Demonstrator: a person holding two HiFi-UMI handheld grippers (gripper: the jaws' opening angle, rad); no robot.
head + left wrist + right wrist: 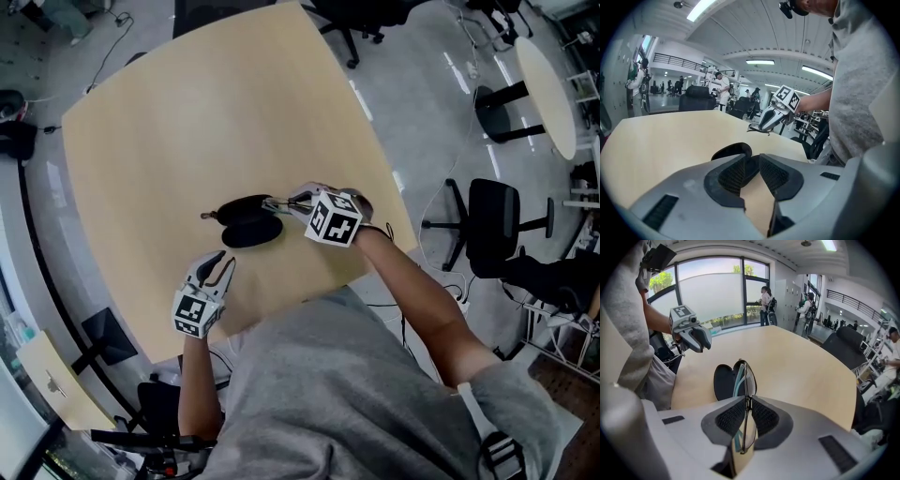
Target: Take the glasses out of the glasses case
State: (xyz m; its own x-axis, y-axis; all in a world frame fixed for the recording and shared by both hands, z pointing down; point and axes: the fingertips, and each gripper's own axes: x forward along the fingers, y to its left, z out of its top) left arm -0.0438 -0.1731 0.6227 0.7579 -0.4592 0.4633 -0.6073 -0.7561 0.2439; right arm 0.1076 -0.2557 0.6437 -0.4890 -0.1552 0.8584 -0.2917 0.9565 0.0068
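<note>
A black glasses case (251,230) lies open on the wooden table (206,112), both halves showing. My right gripper (284,206) hovers just right of the case, shut on a thin-framed pair of glasses (274,202). In the right gripper view the folded glasses (749,380) stand edge-on, pinched between the pads (765,417), above the open case (723,382). My left gripper (223,260) is below the case near the table's front edge, apart from it, open and empty. The left gripper view shows its gripper (752,164) open, with the case (732,151) just beyond.
Black office chairs (492,225) stand on the floor to the right, beside a second light table (548,89). Another chair (347,23) stands past the far edge. Several people stand far off in the room (766,303).
</note>
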